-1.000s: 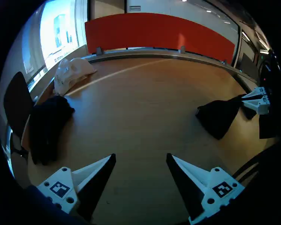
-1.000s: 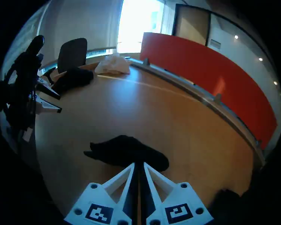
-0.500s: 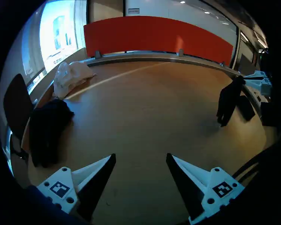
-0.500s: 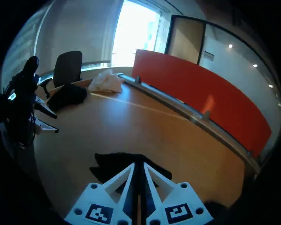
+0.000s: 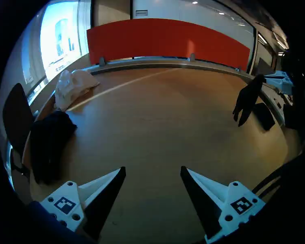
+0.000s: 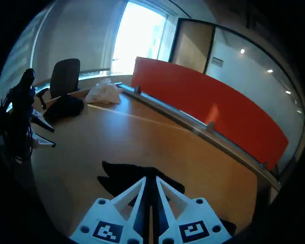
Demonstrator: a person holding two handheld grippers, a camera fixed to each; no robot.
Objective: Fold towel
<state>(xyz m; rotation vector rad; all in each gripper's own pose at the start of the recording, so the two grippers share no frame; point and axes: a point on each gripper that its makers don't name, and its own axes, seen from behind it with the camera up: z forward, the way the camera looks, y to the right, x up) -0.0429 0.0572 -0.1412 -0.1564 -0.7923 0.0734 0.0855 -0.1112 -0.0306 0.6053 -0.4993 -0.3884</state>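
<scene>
A black towel (image 5: 246, 103) hangs above the wooden table (image 5: 160, 118) at the far right, pinched at its top by my right gripper (image 5: 279, 79). In the right gripper view the right gripper (image 6: 151, 179) is shut, and the towel (image 6: 120, 177) spreads out dark just beyond its fingertips. Low over the near part of the table, my left gripper (image 5: 152, 168) stands open with nothing between its fingers. That left gripper (image 6: 42, 131) also appears at the left of the right gripper view, held by a person's dark-sleeved hand (image 6: 19, 110).
A heap of black cloth (image 5: 50, 140) lies at the table's left edge, with a white bundle (image 5: 73, 83) behind it. A dark flat piece (image 5: 263, 116) lies under the hanging towel. A red partition (image 5: 168, 38) lines the far edge. An office chair (image 5: 15, 118) stands at the left.
The right gripper has lifted the black towel off the table; it lay spread a second ago and now hangs free. The left gripper has barely moved.
</scene>
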